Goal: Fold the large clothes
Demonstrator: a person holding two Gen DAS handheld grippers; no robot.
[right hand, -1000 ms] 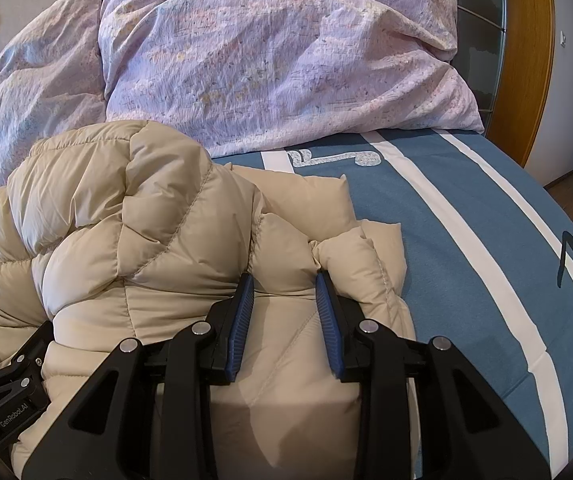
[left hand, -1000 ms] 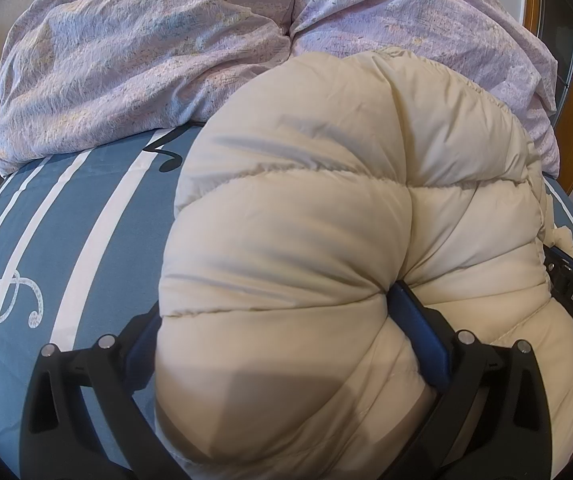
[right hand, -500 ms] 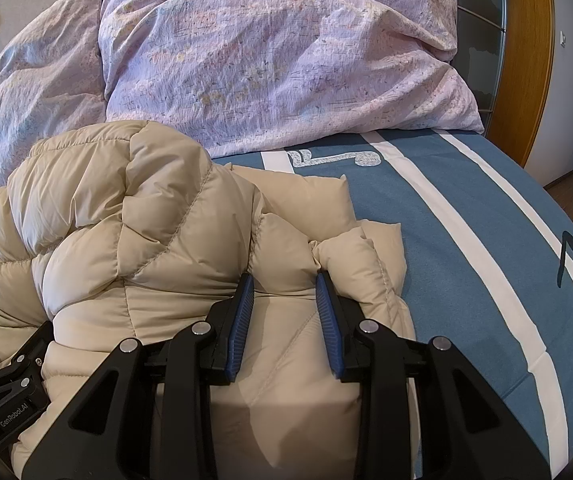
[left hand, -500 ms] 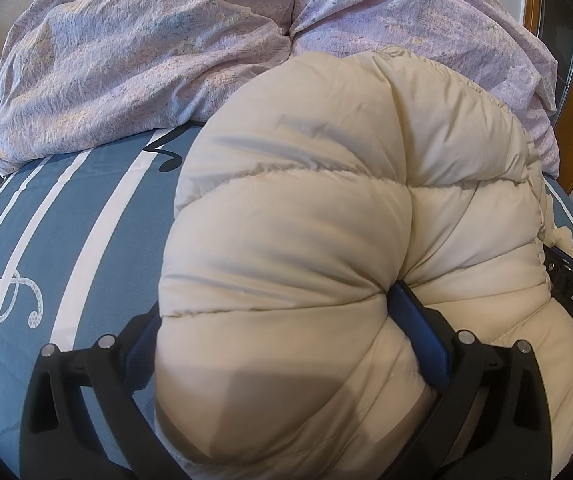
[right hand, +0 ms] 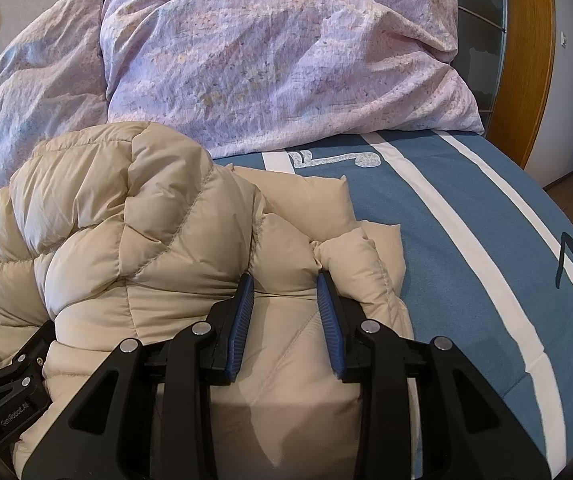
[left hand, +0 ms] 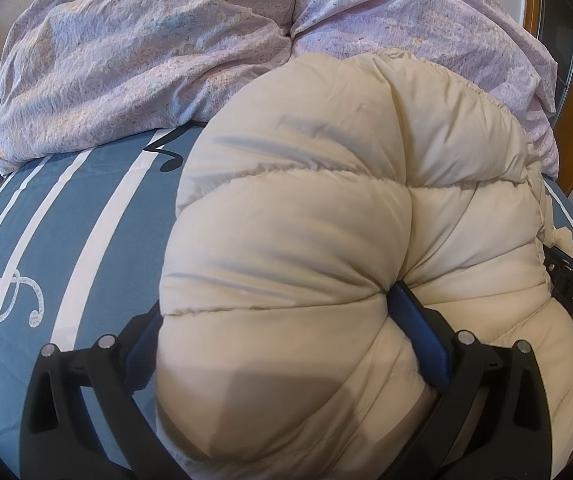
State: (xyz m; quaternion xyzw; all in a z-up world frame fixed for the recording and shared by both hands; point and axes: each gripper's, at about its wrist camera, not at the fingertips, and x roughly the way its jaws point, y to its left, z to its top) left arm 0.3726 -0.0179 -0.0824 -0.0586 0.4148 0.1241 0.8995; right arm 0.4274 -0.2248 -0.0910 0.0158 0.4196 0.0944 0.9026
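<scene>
A cream puffy down jacket [left hand: 326,240] lies bunched and folded on the blue striped bed cover [left hand: 66,240]. My left gripper [left hand: 274,312] has its jaws wide apart around a thick bulge of the jacket, which hides the left fingertip. In the right wrist view the jacket [right hand: 126,248] fills the left half. My right gripper [right hand: 284,276] has its jaws part way closed, clamped on a fold of the jacket near its right edge. The left gripper's body [right hand: 10,384] shows at the lower left of that view.
Two lilac floral pillows [right hand: 278,52] lie at the head of the bed behind the jacket. A wooden door frame [right hand: 526,60] stands at the right. Bare blue cover [right hand: 486,280] with white stripes lies to the right of the jacket.
</scene>
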